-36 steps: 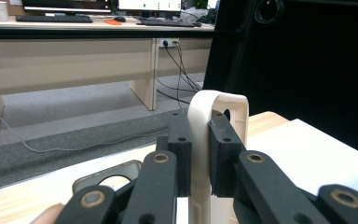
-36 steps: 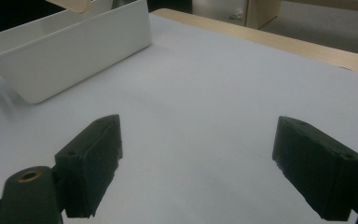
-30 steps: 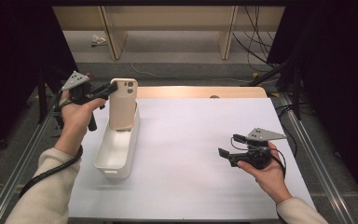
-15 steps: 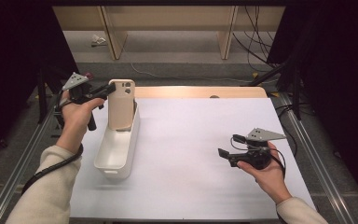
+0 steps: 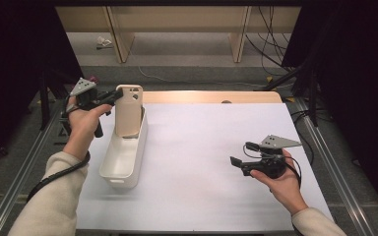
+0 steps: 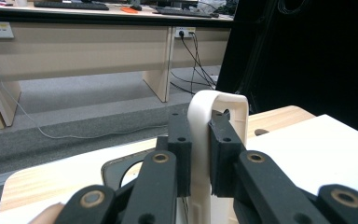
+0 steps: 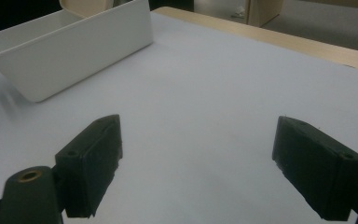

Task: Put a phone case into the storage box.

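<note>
Far left, above the table's (image 5: 211, 147) near-left corner: left gripper (image 5: 118, 95), jaws clamped on the edge of a beige phone case (image 5: 129, 109), seen edge-on between the pads in the left gripper view (image 6: 216, 121). Case upright, camera cutout at the top, lower end down inside the far end of a long white bin (image 5: 123, 156); whether that end touches the bin floor cannot be told. Bin itself lengthwise on the white table, near its left edge, otherwise apparently empty.

Further right, open white surface, nothing on it.

Far right: right gripper (image 5: 236, 163) low over the table, jaws spread wide, holding nothing; bin visible beyond them in the right gripper view (image 7: 70, 51), well apart.

Likely trouble from here: grip only on a thin edge near the top, so a twist of the case between the pads on any sideways pull. Letting go while upright could tip the case against the wall or over the rim. Pressing down hard could shove the unheld bin across the smooth surface.
</note>
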